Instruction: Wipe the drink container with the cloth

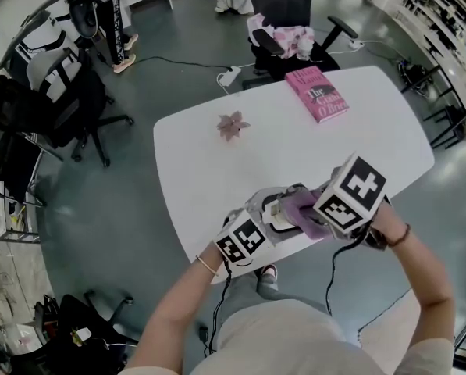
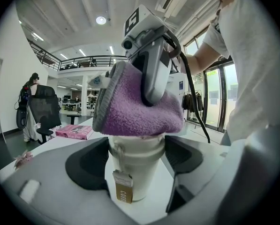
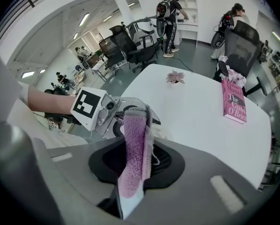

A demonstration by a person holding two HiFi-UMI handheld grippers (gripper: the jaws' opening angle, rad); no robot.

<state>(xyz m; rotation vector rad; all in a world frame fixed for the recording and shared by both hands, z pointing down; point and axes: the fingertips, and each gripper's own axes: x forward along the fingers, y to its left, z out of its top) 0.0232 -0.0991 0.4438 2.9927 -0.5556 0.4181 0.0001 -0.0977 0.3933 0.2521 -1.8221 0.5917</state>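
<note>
A white paper drink cup (image 2: 132,170) with a brown tag stands between the dark pads (image 2: 86,165) of my left gripper (image 2: 136,163), which is shut on its sides. A purple cloth (image 2: 140,114) lies pressed on the cup's top. My right gripper (image 3: 132,172) is shut on the cloth (image 3: 135,149), which stands up between its jaws and hides most of the cup in the right gripper view. In the head view both grippers meet at the table's near edge: left gripper (image 1: 257,229), cup (image 1: 278,212), cloth (image 1: 304,213), right gripper (image 1: 320,219).
A pink book (image 1: 317,93) lies at the far side of the white table (image 1: 373,143). A small pink flower-like object (image 1: 233,125) sits near the far left. Office chairs (image 1: 283,30) stand beyond the table and to the left (image 1: 69,92).
</note>
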